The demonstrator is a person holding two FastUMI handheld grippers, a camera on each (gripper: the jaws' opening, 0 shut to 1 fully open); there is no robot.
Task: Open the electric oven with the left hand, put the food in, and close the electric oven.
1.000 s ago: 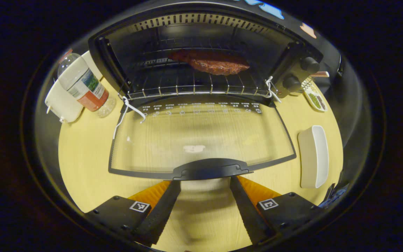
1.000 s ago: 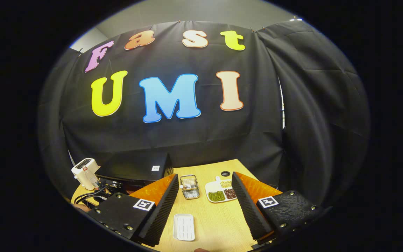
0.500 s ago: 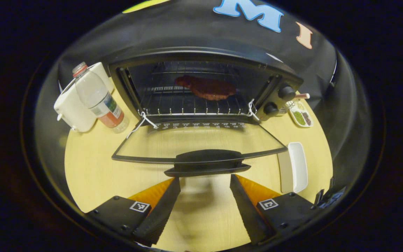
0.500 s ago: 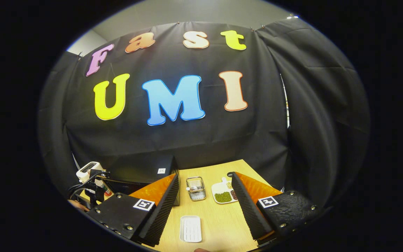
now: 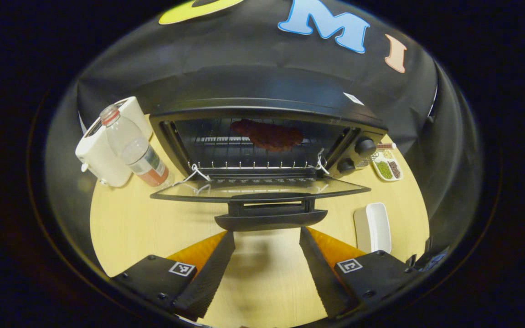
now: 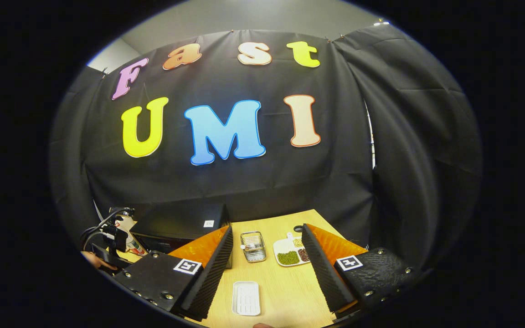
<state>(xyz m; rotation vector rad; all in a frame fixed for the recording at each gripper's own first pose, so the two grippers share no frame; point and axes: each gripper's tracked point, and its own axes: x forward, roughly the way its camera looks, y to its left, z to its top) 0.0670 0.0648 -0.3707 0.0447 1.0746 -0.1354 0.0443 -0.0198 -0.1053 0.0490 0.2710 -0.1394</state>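
Note:
The black electric oven (image 5: 267, 114) stands open in the left gripper view, its glass door (image 5: 258, 188) lying flat and seen almost edge-on. A reddish-brown piece of food (image 5: 267, 134) lies on the wire rack inside. The door handle (image 5: 271, 219) sits just ahead of my left gripper (image 5: 267, 233), which is open with nothing between its fingers. In the right gripper view, my right gripper (image 6: 267, 228) hangs open and empty over the table, to the right of the oven (image 6: 180, 221). The left gripper (image 6: 107, 241) shows there at the far left.
A water bottle (image 5: 135, 150) and a white appliance (image 5: 100, 150) stand left of the oven. Two knobs (image 5: 365, 146) are on its right side. A white tray (image 5: 372, 225), a dish of beans (image 5: 386, 166) and a wire basket (image 6: 252, 246) lie to the right.
My left gripper has dropped from looking down on the open door to door level, now facing the handle's edge. The door stays down. The right gripper has barely moved.

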